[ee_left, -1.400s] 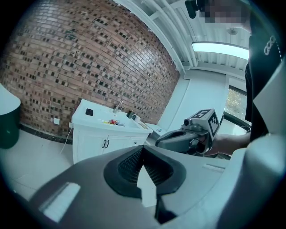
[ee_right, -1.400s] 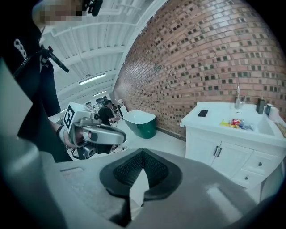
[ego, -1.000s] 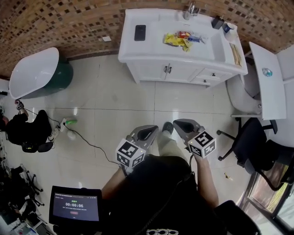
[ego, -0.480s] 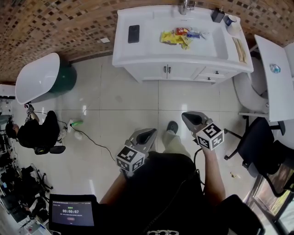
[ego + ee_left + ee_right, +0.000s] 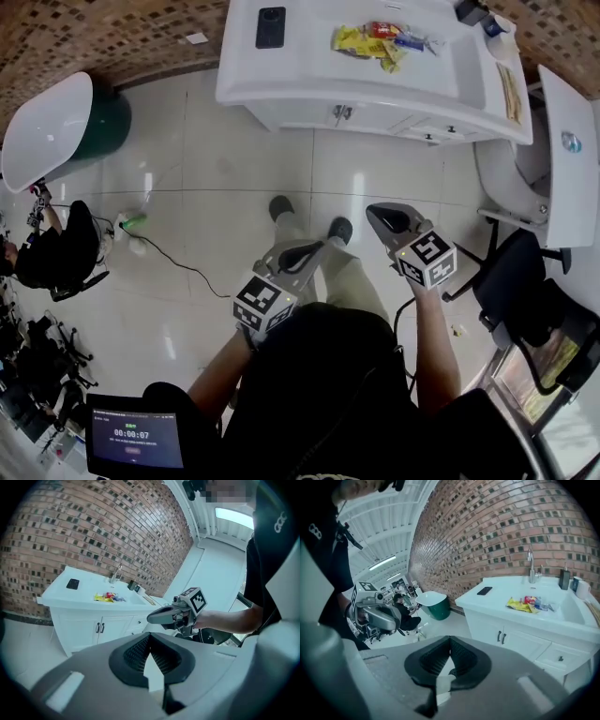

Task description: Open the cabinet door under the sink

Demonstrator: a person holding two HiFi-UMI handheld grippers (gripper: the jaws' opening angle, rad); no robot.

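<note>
The white vanity [image 5: 281, 89] with the sink stands against the brick wall at the top of the head view. Its two under-sink doors are shut, their paired dark handles [image 5: 343, 112] side by side; the same handles [image 5: 100, 628] show in the left gripper view and again [image 5: 501, 637] in the right gripper view. My left gripper [image 5: 314, 248] and right gripper [image 5: 375, 211] hang over the tiled floor, well short of the cabinet, both pointing toward it. Both have their jaws together with nothing between them. Each gripper view shows the other gripper, the right [image 5: 161, 616] and the left [image 5: 377, 616].
A phone [image 5: 270, 26] and snack packets [image 5: 375, 39] lie on the counter. A white and green tub [image 5: 56, 127] stands at left, with a cable [image 5: 178, 267] across the floor. At right are a black office chair [image 5: 525, 291] and a white table [image 5: 572, 150].
The person has walked toward the vanity, one foot stepping ahead. Both grippers have come forward and a little lower, still shut. The cabinet doors have stayed shut.
</note>
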